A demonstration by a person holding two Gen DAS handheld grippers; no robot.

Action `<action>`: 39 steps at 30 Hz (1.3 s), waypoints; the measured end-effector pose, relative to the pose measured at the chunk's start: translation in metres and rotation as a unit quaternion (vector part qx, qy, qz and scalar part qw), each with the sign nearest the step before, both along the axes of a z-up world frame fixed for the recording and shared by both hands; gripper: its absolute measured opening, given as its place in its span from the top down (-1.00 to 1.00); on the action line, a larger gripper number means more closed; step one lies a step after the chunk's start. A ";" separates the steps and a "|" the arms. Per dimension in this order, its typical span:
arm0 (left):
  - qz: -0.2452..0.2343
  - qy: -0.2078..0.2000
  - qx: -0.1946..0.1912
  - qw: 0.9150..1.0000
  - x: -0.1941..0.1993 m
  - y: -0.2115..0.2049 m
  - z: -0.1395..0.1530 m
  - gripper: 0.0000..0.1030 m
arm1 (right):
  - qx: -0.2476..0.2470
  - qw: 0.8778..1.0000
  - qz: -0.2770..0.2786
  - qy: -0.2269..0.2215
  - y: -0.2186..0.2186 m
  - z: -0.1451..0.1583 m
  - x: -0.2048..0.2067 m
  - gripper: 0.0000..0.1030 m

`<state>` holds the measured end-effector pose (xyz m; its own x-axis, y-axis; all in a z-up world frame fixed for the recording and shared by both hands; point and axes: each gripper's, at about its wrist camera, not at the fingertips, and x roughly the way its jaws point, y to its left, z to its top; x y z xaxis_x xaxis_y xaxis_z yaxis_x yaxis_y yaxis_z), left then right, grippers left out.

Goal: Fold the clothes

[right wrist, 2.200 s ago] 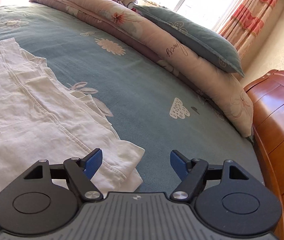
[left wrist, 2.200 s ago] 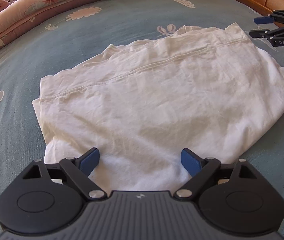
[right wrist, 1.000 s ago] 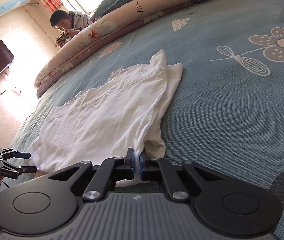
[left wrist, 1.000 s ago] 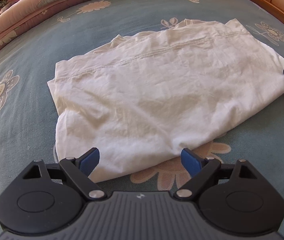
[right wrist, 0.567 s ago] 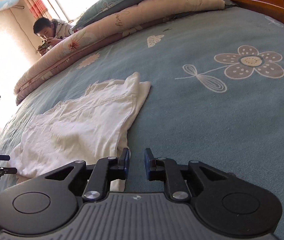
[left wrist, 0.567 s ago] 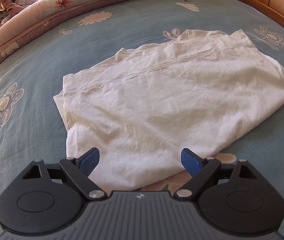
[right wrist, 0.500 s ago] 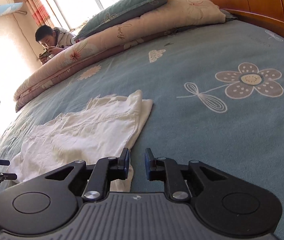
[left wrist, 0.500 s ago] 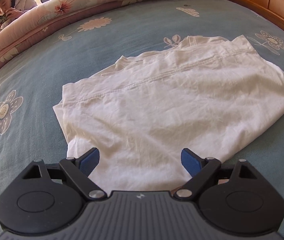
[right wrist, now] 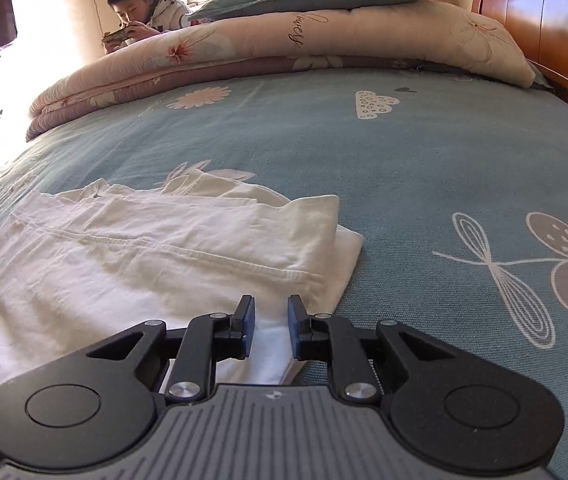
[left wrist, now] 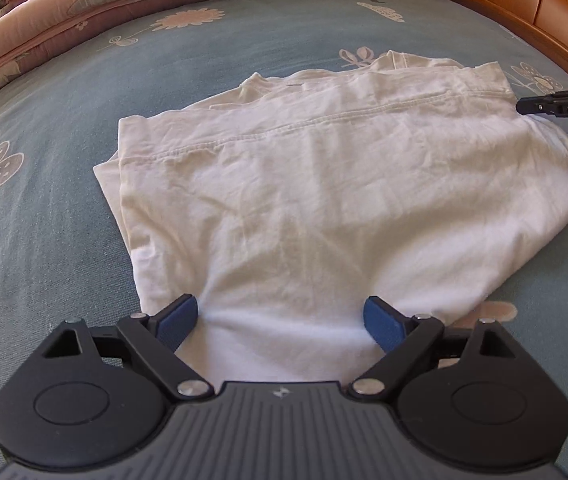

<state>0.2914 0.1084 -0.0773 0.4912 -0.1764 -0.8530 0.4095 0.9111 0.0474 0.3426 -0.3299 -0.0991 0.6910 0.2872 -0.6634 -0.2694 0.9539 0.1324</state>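
While both tools (left wrist: 280, 318) (right wrist: 270, 326) gape empty, the folded garment (left wrist: 324, 200) lies lengthwise between them.

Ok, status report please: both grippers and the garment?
Left gripper open over garment edge. Right gripper slightly open, empty. White garment half folded, flat on bed. Nothing in way.

White capital letters reading "DAS" stand on the side of the black plastic right gripper (left wrist: 556, 109), seen at the right edge of the left wrist view beside the white folded garment (left wrist: 324, 200). In the right wrist view, dark cursive script runs down the folded edge of the cream floral quilt (right wrist: 304, 36) piled on the bed; it is tilted and small, possibly "lovely", though it cannot be read with confidence.
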 end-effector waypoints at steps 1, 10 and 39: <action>-0.002 0.005 0.010 1.000 0.000 -0.002 0.004 -0.75 | -0.030 0.999 -0.010 -0.002 0.003 0.002 0.001 0.61; -0.004 -0.080 -0.004 0.997 0.070 -0.025 0.038 -0.75 | -0.038 0.999 -0.012 -0.036 0.025 0.036 0.027 0.36; 0.110 0.025 -0.124 0.986 0.065 0.038 0.007 -0.75 | 0.016 1.000 0.009 -0.007 0.041 0.068 -0.036 -0.21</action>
